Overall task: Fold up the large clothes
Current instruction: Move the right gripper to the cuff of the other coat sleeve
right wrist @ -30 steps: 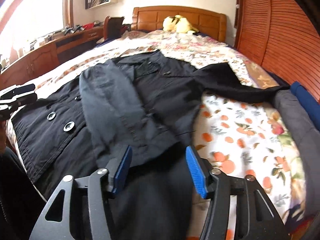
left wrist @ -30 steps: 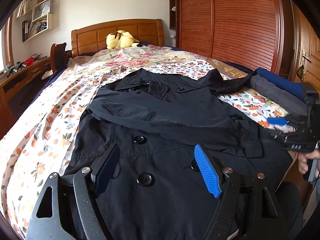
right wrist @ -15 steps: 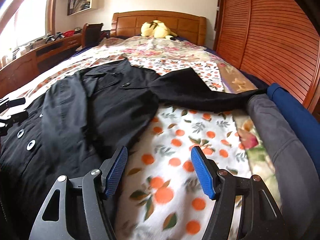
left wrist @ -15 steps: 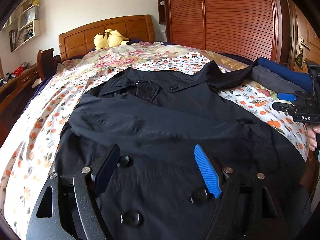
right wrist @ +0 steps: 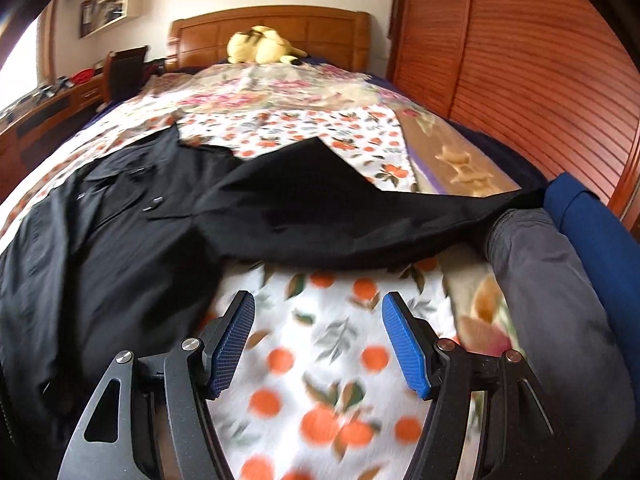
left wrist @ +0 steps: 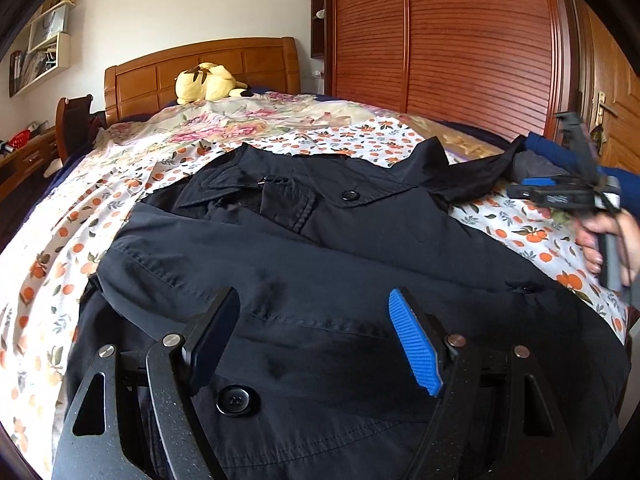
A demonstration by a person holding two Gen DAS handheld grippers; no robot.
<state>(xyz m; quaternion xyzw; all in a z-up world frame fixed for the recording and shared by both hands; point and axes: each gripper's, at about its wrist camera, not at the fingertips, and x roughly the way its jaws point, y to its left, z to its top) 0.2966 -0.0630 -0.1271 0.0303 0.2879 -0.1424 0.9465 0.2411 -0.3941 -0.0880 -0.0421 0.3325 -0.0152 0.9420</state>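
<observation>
Coat [left wrist: 320, 264]: black, buttoned front up, spread flat on the bed [left wrist: 60, 264] with its collar toward the headboard [left wrist: 200, 68]. One sleeve [left wrist: 224, 256] is already laid across the chest, so half the sleeve fold looks done. The far sleeve [right wrist: 360, 224] lies stretched out sideways over the orange-print sheet, its cuff end reaching the grey garment [right wrist: 552, 300]; it reads as the next piece to bring in

Left claw [left wrist: 316, 336]: you hold it low over the coat's lower front, just beyond a large button [left wrist: 236, 400]. Jaws wide apart, nothing between the pads, no cloth pinched. Likely waiting to pin or take the hem

Right claw [right wrist: 318, 344]: you have it over bare sheet, the outstretched sleeve just ahead of its tips. Jaws well apart and empty. Pointed this way, it seems lined up for that sleeve. In the left view your hand [left wrist: 600, 240] on its handle shows at the right edge

Containers: none in use. Wall shelves [left wrist: 44, 44] hold books or papers, too small to itemise

Around: blue garment [right wrist: 592, 232] beside the grey one along the bed's right edge; yellow plush [left wrist: 208, 82] at the headboard; slatted wardrobe [left wrist: 460, 48] to the right; desk [right wrist: 52, 108] and chair [right wrist: 124, 68] to the left
</observation>
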